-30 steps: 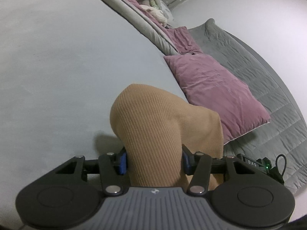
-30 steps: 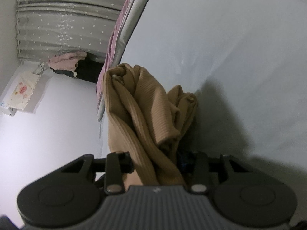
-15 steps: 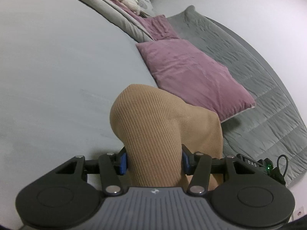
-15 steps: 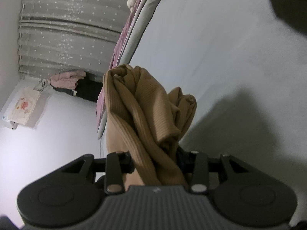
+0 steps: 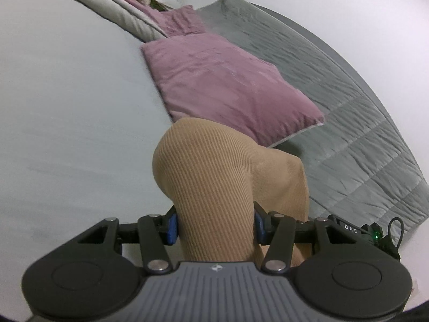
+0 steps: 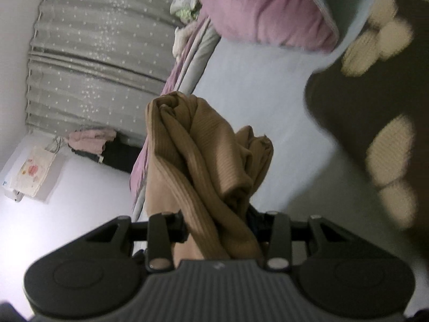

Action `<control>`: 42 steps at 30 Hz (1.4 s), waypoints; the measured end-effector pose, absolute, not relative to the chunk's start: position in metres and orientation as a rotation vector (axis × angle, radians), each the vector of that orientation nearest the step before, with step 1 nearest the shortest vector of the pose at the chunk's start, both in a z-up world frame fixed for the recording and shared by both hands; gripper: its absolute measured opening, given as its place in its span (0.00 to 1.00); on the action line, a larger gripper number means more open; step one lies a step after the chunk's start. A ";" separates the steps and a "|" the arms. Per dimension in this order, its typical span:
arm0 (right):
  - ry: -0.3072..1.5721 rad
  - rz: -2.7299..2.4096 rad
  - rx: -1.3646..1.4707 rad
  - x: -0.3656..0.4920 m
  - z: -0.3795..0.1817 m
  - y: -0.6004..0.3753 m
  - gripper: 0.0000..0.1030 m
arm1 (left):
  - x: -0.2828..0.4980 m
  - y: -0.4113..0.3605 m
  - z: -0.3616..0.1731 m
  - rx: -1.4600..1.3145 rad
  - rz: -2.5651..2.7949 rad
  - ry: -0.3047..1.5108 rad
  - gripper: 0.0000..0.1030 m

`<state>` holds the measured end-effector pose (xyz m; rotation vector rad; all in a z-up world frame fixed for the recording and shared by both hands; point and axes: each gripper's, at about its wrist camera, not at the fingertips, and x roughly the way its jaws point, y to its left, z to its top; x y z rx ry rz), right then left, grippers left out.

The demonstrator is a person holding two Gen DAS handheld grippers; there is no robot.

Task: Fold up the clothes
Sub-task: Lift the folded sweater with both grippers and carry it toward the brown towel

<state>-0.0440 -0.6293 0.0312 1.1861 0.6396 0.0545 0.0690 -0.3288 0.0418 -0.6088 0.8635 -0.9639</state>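
Observation:
A tan ribbed knit garment (image 5: 209,177) bulges up between the blue pads of my left gripper (image 5: 214,226), which is shut on it. In the right wrist view the same tan garment (image 6: 203,158) is bunched in thick folds, and my right gripper (image 6: 217,228) is shut on it. Both grippers hold the cloth above the pale grey bed sheet (image 5: 67,102). The fingertips are hidden by the fabric.
A mauve pillow (image 5: 225,80) lies just beyond the garment, with a grey quilted cover (image 5: 348,102) to its right. In the right wrist view a dark brown cloth with cream patches (image 6: 380,123) fills the right side. A dotted grey curtain (image 6: 93,53) and hung clothes (image 6: 91,139) are behind.
Both grippers have swung with the garment: the mauve pillow has come nearer in the left view, and the pillow and brown patterned cloth have entered the right view.

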 end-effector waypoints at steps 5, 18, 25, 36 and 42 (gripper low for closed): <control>0.612 0.007 1.162 -0.075 0.054 -0.668 0.36 | 0.051 -0.371 0.051 -0.614 -1.001 0.870 0.49; 0.580 -0.090 1.135 -0.144 0.077 -0.745 0.37 | 0.016 -0.450 0.058 -0.622 -1.014 0.877 0.48; 0.602 -0.123 1.127 -0.151 0.069 -0.767 0.37 | 0.003 -0.478 0.039 -0.633 -0.972 0.862 0.48; 0.600 -0.158 1.127 -0.151 0.006 -0.788 0.40 | -0.007 -0.502 -0.006 -0.548 -0.948 0.816 0.49; 0.553 -0.139 1.099 -0.159 -0.003 -0.785 0.48 | -0.008 -0.501 0.004 -0.465 -0.997 0.817 0.53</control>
